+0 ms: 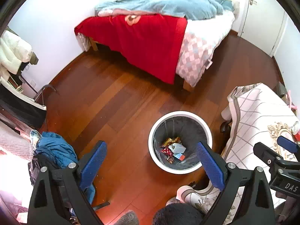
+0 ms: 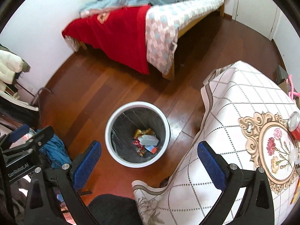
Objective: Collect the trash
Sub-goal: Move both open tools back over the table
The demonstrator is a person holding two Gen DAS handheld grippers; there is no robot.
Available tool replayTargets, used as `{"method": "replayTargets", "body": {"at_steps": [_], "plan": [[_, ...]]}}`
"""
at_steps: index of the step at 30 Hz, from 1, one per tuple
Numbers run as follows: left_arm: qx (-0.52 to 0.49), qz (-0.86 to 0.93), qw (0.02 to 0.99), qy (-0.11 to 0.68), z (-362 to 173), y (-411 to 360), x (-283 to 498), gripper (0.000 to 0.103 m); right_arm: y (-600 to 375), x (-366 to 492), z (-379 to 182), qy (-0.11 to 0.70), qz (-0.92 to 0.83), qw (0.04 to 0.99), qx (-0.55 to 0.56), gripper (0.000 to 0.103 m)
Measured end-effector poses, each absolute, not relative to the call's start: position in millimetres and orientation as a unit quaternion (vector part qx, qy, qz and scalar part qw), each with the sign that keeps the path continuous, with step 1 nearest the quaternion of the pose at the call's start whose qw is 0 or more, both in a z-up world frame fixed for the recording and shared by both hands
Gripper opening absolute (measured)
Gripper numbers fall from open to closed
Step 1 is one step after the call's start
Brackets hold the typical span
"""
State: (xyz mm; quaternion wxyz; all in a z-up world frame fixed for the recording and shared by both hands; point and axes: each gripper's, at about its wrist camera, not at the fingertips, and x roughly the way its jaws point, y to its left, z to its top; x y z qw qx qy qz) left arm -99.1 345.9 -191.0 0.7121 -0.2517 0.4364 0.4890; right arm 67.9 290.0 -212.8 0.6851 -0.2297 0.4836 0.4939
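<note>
The white bin (image 1: 180, 142) is standing on the wood floor beside the cloth-covered table (image 2: 243, 101), wrappers (image 1: 173, 150) lying in its bottom. The left gripper (image 1: 151, 161) is hanging released above the bin, empty. The right gripper (image 2: 150, 159) is gaping empty between bin and table, near a red can (image 2: 295, 125).

A dark reddish-brown wooden plank floor (image 1: 116, 101) fills the room between plain white walls (image 1: 56, 18). A wooden-legged bed (image 1: 196, 43) stands against the far wall, draped with a bright red blanket (image 1: 146, 43), a crumpled pale blue duvet (image 1: 168, 3) and a pink checked quilt (image 1: 195, 58). White panelled cupboard doors (image 1: 266, 24) close the far right corner. A worktop under a white grid-patterned cloth (image 2: 240, 103) stands at the right.
</note>
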Motion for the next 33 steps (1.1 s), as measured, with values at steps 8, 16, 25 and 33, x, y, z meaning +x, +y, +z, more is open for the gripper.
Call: {"method": "replayTargets", "body": {"at_steps": [8,16,25,33], "plan": [[-0.215,0.499,0.733,0.410,-143,301,-86,0.097,224,74,-154,0.471,0.532,0.689,-0.144,0.103],[-0.208,0.458,0.763,0.406,-140,253,-20,0.097,124,127,-119,0.458,0.508,0.728,-0.056,0.103],[-0.162,0.333,0.788,0.492,-222,155,143,0.097,-19,243,-157,0.511,0.359,0.781,-0.033,0.084],[-0.146,0.259,0.781,0.550,-290,96,258,0.097,-143,385,-234,0.593,0.189,0.781,-0.049,0.085]]}}
